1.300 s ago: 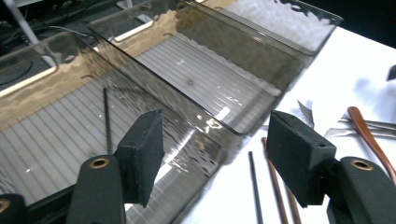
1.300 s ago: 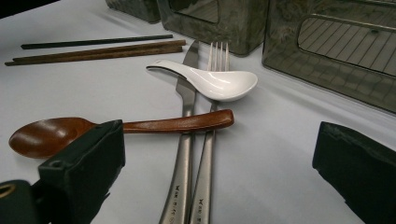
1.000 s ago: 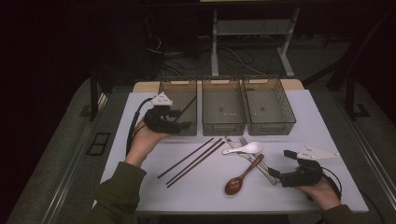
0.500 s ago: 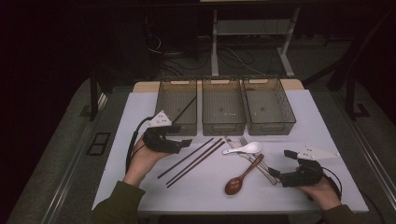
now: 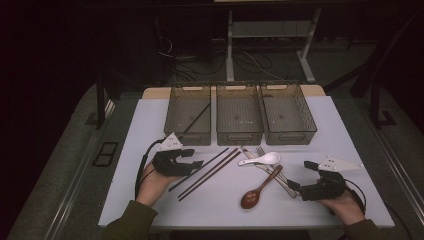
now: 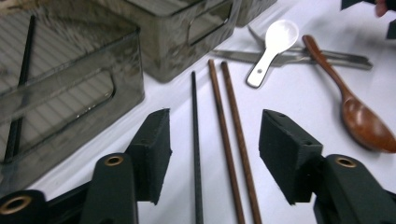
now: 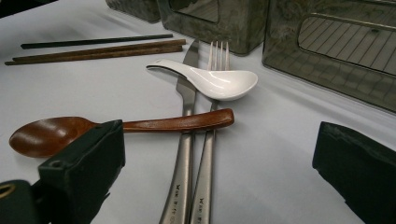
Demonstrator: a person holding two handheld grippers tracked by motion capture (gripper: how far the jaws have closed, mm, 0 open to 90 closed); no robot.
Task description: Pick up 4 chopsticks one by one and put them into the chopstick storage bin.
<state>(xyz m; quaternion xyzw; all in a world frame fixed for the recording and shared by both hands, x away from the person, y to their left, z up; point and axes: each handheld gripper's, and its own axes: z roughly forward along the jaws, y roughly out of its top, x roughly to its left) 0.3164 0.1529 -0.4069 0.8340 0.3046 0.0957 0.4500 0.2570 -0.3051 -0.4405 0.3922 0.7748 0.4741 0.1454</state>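
My left gripper point(image 5: 196, 163) point(image 6: 217, 135) hovers low over the table, open, its jaws having just been closing. A black chopstick point(image 6: 195, 154) point(image 5: 200, 169) and two brown chopsticks point(image 6: 231, 135) point(image 5: 212, 173) lie between the pads, untouched. Another black chopstick point(image 5: 197, 117) point(image 6: 23, 70) lies in the left bin point(image 5: 190, 136). My right gripper point(image 5: 295, 187) point(image 7: 224, 149) rests open at the near right, with the handles of a knife point(image 7: 184, 140) and a fork point(image 7: 210, 144) between its jaws. A wooden spoon point(image 7: 51, 135) point(image 5: 257, 192) lies across them.
A white ceramic spoon point(image 5: 262, 159) point(image 7: 215, 81) sits on the knife and fork. The middle bin point(image 5: 239, 136) and the right bin point(image 5: 290, 135) stand in a row at the back of the white table point(image 5: 150, 125). Dark floor surrounds it.
My left gripper has drawn back from the left bin towards the person and sunk over the chopsticks on the table. The right hand has kept still.
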